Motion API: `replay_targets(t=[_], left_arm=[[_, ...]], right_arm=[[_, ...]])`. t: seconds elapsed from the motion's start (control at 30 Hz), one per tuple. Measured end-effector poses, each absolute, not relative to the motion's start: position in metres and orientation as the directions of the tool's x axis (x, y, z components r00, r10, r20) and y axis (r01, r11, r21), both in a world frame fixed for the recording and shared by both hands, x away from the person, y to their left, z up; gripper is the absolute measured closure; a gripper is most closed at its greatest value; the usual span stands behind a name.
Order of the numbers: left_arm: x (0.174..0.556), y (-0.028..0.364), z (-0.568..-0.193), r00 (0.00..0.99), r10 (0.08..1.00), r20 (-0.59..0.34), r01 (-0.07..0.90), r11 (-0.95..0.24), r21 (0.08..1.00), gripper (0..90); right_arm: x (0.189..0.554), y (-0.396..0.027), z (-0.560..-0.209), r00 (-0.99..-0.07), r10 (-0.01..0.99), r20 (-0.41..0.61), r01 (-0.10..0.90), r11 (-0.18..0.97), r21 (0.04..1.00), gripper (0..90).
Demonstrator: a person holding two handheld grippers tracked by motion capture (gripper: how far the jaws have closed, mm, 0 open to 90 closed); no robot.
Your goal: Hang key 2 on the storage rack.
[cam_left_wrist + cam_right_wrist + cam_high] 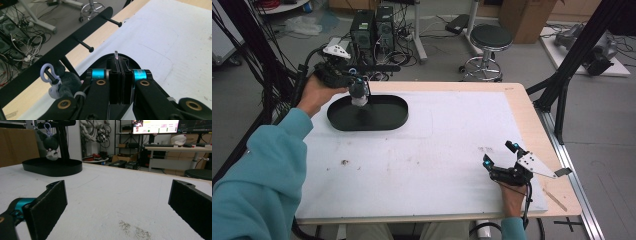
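The room had a grey floor with tangled cables, computer boxes and a round black stool (491, 37) past the far edge of the white-covered wooden table (437, 150).

In the high view, the left gripper (358, 91) sat at about ten o'clock, above the flat black oval tray (397, 116). A small dark plush toy with a white face (359, 100) hung under it. The right gripper (497, 161) rested at about four o'clock, near the table's right edge.

In the left gripper view, the jaws were pressed tight together, pinching a thin clear loop (116, 53) at their tips. The plush toy (65, 80) hung by its pale purple clip (47, 72) from a peg (84, 45) on the black bar (75, 42), at about nine o'clock. A second peg (111, 21) was bare.

In the right gripper view, the jaws stood wide with nothing in them. The toy (51, 145) dangled above the tray (52, 167) at eleven o'clock.

The loop might slip out, because it was so thin. A pull could drag the clip off its peg or tip the stand. The middle of the table had plenty of room to move.
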State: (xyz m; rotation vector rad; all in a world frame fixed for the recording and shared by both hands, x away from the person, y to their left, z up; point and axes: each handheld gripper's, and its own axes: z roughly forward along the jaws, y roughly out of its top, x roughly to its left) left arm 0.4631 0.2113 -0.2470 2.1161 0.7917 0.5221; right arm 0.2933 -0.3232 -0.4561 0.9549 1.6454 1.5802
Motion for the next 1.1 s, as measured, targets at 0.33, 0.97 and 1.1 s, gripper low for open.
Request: replay_targets(t=[0.33, 0.97, 1.1], left_arm=[[0.484, 0.202, -0.237, 0.747, 0.657, 0.105, 0.368, -0.54, 0.757, 88.3], [0.509, 0.187, -0.241, 0.761, 0.633, 0.144, 0.402, -0.634, 0.66, 88.2], [0.512, 0.187, -0.243, 0.759, 0.635, 0.145, 0.406, -0.636, 0.656, 88.2]], right_arm=[[0.293, -0.323, -0.456, -0.519, 0.854, 0.022, 0.059, 0.01, 0.998, 1.2], [0.294, -0.323, -0.456, -0.518, 0.855, 0.021, 0.056, 0.009, 0.998, 1.2], [0.294, -0.323, -0.456, -0.517, 0.856, 0.02, 0.055, 0.01, 0.998, 1.2]])
